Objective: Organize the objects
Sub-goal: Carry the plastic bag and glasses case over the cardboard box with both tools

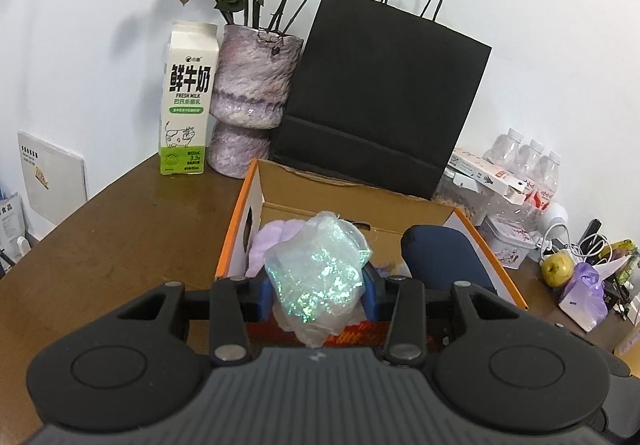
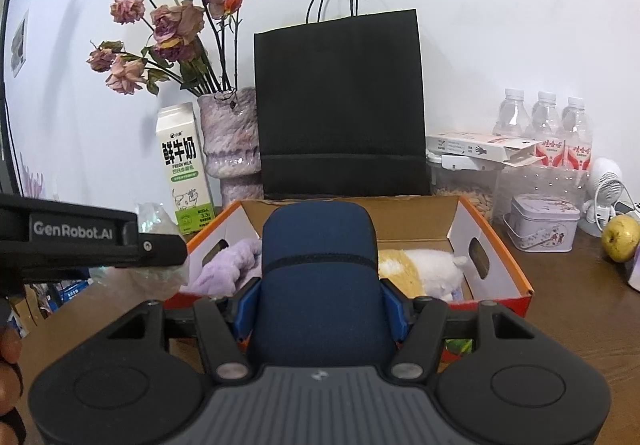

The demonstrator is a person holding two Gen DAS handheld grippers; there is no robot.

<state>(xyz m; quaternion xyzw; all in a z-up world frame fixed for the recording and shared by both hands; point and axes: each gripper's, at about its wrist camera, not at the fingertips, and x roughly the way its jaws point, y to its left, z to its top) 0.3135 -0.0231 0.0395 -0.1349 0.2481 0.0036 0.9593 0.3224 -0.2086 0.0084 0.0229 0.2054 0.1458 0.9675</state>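
two handheld grippers hover over the near edge of an open cardboard box [image 2: 496, 245] with orange sides, on a brown table [image 1: 120, 229]. the left gripper [image 1: 318, 297] is clenched on a crumpled iridescent plastic bag [image 1: 320, 269]. the right gripper [image 2: 320, 319] is clamped around a navy blue padded object [image 2: 320, 277]. inside the box lie a lilac cloth [image 2: 228, 265] on the left and a white and yellow plush toy [image 2: 424, 269] on the right. behind the box stand a black paper bag [image 2: 340, 105], a vase of dried roses [image 2: 232, 141] and a milk carton [image 2: 182, 173] to its left.
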